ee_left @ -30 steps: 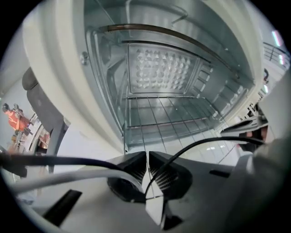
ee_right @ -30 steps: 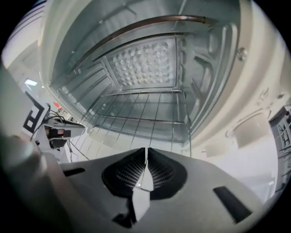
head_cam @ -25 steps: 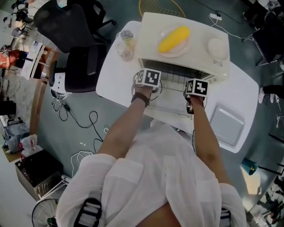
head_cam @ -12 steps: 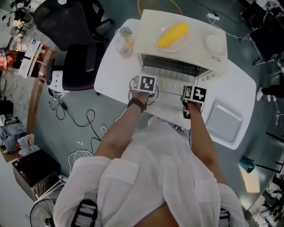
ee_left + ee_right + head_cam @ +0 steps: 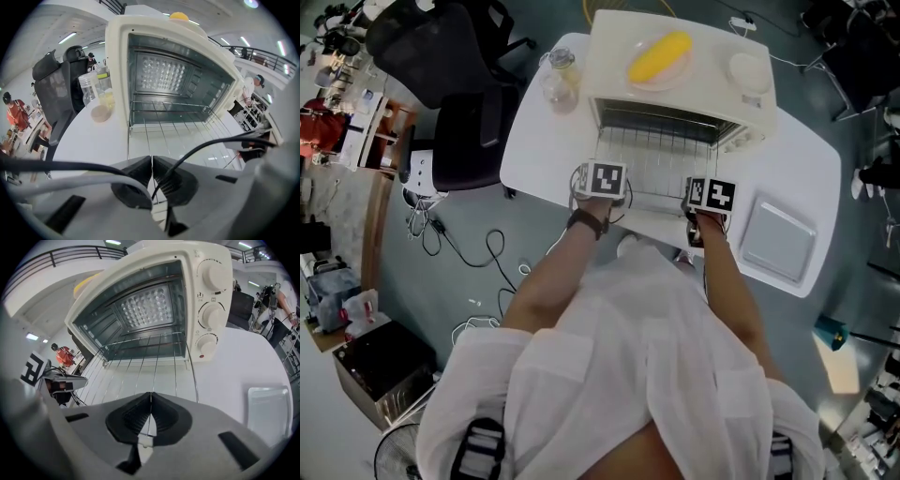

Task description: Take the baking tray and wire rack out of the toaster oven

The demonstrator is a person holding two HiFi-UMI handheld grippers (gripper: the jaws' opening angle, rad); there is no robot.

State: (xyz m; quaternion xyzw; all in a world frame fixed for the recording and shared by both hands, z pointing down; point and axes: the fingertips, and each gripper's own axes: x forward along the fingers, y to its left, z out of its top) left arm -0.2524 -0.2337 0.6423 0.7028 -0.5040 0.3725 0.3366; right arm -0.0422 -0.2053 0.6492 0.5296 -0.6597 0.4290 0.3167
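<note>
Pinching the front of the thin silver wire rack [image 5: 154, 364], the left claw [image 5: 151, 161] and right claw [image 5: 150, 400] are each pressing shut on a wire. The rack is lying half out of the cream toaster oven [image 5: 213, 310]. An uneven pull is threatening to skew and jam it. The flat grey baking tray [image 5: 778, 242] is already sitting on the white bench [image 5: 539, 159].

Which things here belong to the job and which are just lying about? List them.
Job: toaster oven; wire rack, gripped by left tool and right tool; baking tray on the table.
Lying about: corn on the oven; jar; office chair.
</note>
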